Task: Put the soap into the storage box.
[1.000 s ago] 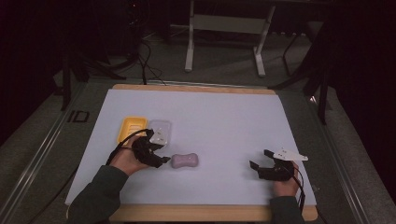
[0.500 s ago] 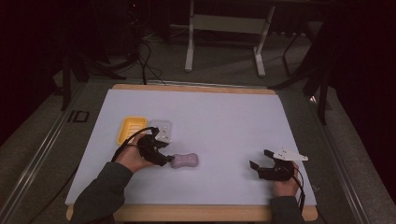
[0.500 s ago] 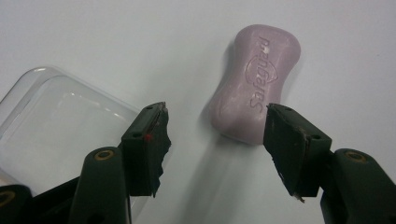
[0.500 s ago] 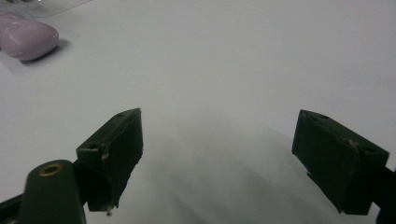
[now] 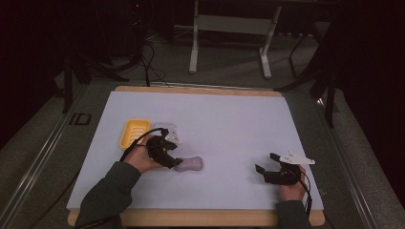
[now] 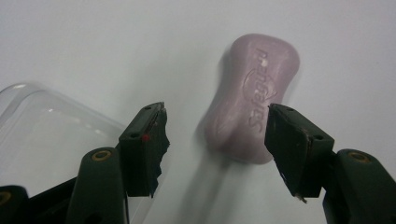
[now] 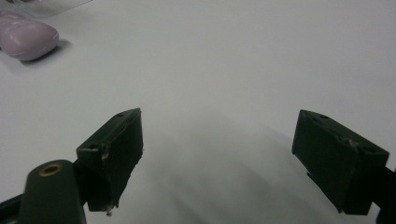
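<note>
In the high view a pale, matt sheet (image 5: 229, 138) covers a wooden-edged table, and on its left part a smooth, waisted lilac bar of soap (image 5: 189, 164) lies flat. The left gripper (image 5: 168, 160) sits at the soap's left end, held by a hand in a dark green sleeve; just behind it are a ribbed yellow soap dish (image 5: 133, 133) and a clear plastic lid (image 5: 168, 130), the lid partly covered by the gripper. Against the earlier frames the left hand has drawn slightly back toward the person and the soap lies in much the same place, while the right gripper (image 5: 268, 164), with its grey three-cornered plate, has kept its place near the front right corner, well apart from the soap. In the left gripper view the soap (image 6: 254, 95) shows raised lettering too blurred to read; it lies between the two black jaws, which have just been opening and stand clear of its sides, so nothing is gripped. The clear lid (image 6: 51, 135) is cut off by the left edge. In the right gripper view the jaws stand wide apart over the bare sheet, holding nothing, with the soap (image 7: 27, 38) far off at the upper left corner, partly cut off.
</note>
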The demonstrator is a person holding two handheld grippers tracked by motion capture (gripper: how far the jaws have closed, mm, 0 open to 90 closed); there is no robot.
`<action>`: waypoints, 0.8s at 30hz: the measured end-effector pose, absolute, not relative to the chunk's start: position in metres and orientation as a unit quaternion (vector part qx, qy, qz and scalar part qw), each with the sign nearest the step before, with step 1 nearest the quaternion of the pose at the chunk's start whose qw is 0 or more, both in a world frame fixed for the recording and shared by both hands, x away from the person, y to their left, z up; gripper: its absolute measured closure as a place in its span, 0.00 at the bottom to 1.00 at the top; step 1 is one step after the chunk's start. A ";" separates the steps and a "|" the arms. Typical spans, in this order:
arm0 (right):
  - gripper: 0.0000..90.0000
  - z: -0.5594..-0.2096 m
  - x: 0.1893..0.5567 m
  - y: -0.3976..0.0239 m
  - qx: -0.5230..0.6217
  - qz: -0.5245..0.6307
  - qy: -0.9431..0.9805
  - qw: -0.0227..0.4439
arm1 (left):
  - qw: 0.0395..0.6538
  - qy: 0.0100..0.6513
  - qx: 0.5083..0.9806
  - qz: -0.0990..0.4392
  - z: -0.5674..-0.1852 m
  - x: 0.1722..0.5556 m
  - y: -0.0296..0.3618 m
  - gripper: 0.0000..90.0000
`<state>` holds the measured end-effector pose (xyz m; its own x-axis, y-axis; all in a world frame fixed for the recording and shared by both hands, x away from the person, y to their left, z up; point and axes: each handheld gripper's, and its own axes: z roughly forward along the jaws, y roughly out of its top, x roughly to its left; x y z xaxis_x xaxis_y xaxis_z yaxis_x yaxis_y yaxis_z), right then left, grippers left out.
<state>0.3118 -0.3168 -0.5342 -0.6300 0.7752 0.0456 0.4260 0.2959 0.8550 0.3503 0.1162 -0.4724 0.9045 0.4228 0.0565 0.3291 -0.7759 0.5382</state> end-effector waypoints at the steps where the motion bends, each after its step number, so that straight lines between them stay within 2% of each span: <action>1: 0.18 -0.534 0.312 -0.317 0.384 0.452 0.781 0.193 | 0.266 0.198 0.939 0.087 -0.473 0.351 0.115 0.43; 24: 0.18 -0.534 0.312 -0.317 0.385 0.452 0.781 0.193 | 0.262 0.181 0.947 0.051 -0.482 0.358 0.091 0.34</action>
